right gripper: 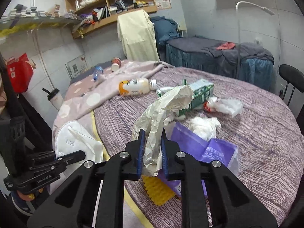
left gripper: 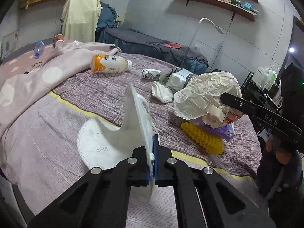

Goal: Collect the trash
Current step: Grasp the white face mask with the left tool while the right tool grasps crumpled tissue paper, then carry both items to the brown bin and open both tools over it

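Littered bed (left gripper: pixel 106 95): left gripper (left gripper: pixel 151 152) pinches the mask (left gripper: pixel 138 117) upright; right gripper (right gripper: pixel 152 152) pinches the paper bag (right gripper: pixel 163 106), remaining trash beyond both.

On the bed (right gripper: pixel 256 142) lie two bottles, orange-labelled (right gripper: pixel 135 86) and clear blue-capped (right gripper: pixel 96 73), one mask (right gripper: pixel 76 140), one milk carton (right gripper: pixel 201 93), one yellow foam net (left gripper: pixel 202 137), one paper cup (right gripper: pixel 116 63).

A white N95 mask (left gripper: pixel 106 144) lies at the bed's near edge, one flap lifted upright. At two o'clock from it, a crumpled cream paper bag (left gripper: pixel 205 96) – raised, creased – sits above a yellow foam net (left gripper: pixel 203 138) and purple tissue pack (right gripper: pixel 210 150).
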`<state>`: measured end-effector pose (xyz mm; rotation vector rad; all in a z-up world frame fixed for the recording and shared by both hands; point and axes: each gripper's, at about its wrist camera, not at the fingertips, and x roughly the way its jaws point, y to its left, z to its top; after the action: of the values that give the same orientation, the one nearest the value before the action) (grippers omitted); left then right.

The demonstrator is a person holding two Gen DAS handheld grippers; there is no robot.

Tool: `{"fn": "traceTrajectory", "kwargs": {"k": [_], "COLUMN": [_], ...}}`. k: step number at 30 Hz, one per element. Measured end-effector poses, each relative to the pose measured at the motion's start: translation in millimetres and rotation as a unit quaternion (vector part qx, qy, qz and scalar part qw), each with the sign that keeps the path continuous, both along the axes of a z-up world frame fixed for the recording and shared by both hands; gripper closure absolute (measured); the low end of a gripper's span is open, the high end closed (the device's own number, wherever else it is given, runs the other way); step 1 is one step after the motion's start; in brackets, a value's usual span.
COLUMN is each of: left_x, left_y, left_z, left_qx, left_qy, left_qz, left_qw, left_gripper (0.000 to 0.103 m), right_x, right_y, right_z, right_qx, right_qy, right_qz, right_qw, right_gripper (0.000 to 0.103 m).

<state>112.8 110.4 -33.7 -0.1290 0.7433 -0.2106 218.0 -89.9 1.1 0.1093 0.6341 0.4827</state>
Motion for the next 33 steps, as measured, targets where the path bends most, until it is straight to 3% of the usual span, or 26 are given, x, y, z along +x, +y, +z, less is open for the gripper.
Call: {"fn": "traceTrajectory", "kwargs": {"k": [8,18,24,33], "left_x": [-14.7,-20.7,-19.2,-23.8], "left_y": [-26.7,-118.0,-187.1,-282.6], "left_z": [39.2,53.3,49.0,39.7], "left_qx": [-0.021,-0.053,-0.045,-0.040], "left_qy": [-0.062,-0.085,-0.081,-0.057], "left_qz": [-0.034,-0.146,-0.226,-0.322], "left_qw": [0.9973,0.9841,0.9697,0.9441], "left_gripper": [0.100,0.100,0.100,0.100], "right_x": [-38.4,-100.1,-135.1,-183.2], "right_y": [-49.4,-150.7,-222.1,-318.6], "right_z": [38.8,37.4,14.9,-44.3], "right_qx": [0.051,0.013,-0.010,-0.072], "right_qy": [-0.044,-0.062,-0.035,0.042], "right_qz": [-0.042,-0.171,-0.271,-0.413], "right_qw": [0.997,0.983,0.962,0.907], "right_gripper": [0.086,0.086,0.086,0.086]}}
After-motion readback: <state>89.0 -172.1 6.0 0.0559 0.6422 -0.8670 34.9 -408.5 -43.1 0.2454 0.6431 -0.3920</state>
